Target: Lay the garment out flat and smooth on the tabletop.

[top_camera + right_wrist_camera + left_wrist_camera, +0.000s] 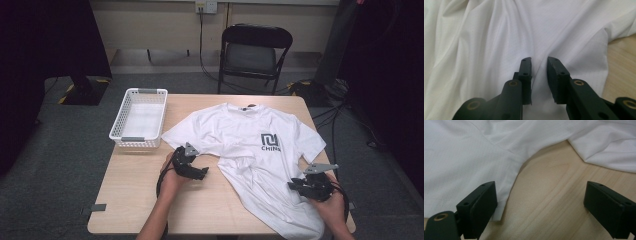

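two grippers, one white t-shirt (250, 155) spread on wooden table (140, 200) — left gripper (541, 205) wide open at sleeve hem; right gripper (539, 75) narrowed around a fabric ridge, not yet pinching. best to gather one layer, close fully, then lift.

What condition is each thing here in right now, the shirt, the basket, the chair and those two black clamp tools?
T-shirt: spread front up, rumpled at the middle.
Basket: upright, empty.
Folding chair: unfolded, unoccupied.
Left gripper: wide open beside a sleeve.
Right gripper: nearly closed, a fabric ridge between its jaws.
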Motion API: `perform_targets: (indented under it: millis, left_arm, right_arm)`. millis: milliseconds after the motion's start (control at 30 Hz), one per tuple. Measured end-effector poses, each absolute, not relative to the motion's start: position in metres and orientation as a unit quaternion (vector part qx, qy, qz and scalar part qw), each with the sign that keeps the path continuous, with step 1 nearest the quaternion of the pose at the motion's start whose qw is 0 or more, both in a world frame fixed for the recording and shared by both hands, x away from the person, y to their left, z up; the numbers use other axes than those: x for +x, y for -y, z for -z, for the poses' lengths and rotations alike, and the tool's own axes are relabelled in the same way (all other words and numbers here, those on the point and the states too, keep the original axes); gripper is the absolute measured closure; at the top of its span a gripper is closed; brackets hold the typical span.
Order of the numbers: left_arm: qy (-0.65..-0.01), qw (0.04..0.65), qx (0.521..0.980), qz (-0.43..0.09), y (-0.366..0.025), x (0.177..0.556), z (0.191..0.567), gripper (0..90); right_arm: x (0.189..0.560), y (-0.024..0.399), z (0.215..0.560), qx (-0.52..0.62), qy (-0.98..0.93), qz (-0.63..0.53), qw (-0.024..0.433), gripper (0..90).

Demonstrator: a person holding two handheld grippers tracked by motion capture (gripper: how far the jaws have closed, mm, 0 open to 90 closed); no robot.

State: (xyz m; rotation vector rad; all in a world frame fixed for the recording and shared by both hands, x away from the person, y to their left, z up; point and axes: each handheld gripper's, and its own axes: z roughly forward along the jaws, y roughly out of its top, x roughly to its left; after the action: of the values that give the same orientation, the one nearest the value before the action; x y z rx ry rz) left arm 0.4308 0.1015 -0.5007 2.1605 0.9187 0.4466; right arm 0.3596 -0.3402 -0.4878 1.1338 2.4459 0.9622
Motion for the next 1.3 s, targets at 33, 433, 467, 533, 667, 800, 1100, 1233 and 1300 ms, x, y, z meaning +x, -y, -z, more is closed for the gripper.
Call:
perform_targets:
  millis: [33, 433, 467, 533, 667, 800, 1100, 1233, 1300]
  left_arm:
    - [-0.358, 0.367, 0.841, -0.174, -0.102, 0.431, 0.501, 10.9]
    - [-0.356, 0.38, 0.839, -0.161, -0.095, 0.427, 0.495, 11.2]
    - [-0.354, 0.382, 0.839, -0.159, -0.094, 0.426, 0.494, 11.4]
    - [-0.349, 0.39, 0.837, -0.157, -0.09, 0.424, 0.492, 11.5]
    - [-0.334, 0.411, 0.837, -0.142, -0.078, 0.42, 0.486, 13.3]
    - [-0.314, 0.42, 0.842, -0.129, -0.06, 0.418, 0.486, 19.2]
    - [-0.302, 0.404, 0.854, -0.129, -0.03, 0.43, 0.499, 38.7]
    - [-0.293, 0.405, 0.855, -0.136, -0.025, 0.43, 0.499, 43.9]
    - [-0.288, 0.403, 0.859, -0.127, -0.023, 0.428, 0.497, 58.6]
  right_arm:
    - [0.36, 0.34, 0.488, 0.392, -0.846, -0.333, 0.139, 72.3]
    - [0.378, 0.351, 0.488, 0.429, -0.814, -0.343, 0.189, 28.6]
    - [0.379, 0.35, 0.491, 0.426, -0.816, -0.337, 0.197, 25.2]
    - [0.38, 0.349, 0.497, 0.429, -0.818, -0.331, 0.194, 20.3]
    - [0.38, 0.352, 0.501, 0.43, -0.811, -0.349, 0.188, 17.8]
    - [0.379, 0.353, 0.503, 0.427, -0.808, -0.358, 0.191, 17.7]
    - [0.378, 0.354, 0.505, 0.427, -0.804, -0.366, 0.195, 17.2]
    - [0.377, 0.354, 0.505, 0.427, -0.803, -0.366, 0.196, 17.3]
    - [0.377, 0.354, 0.505, 0.428, -0.803, -0.366, 0.196, 17.3]
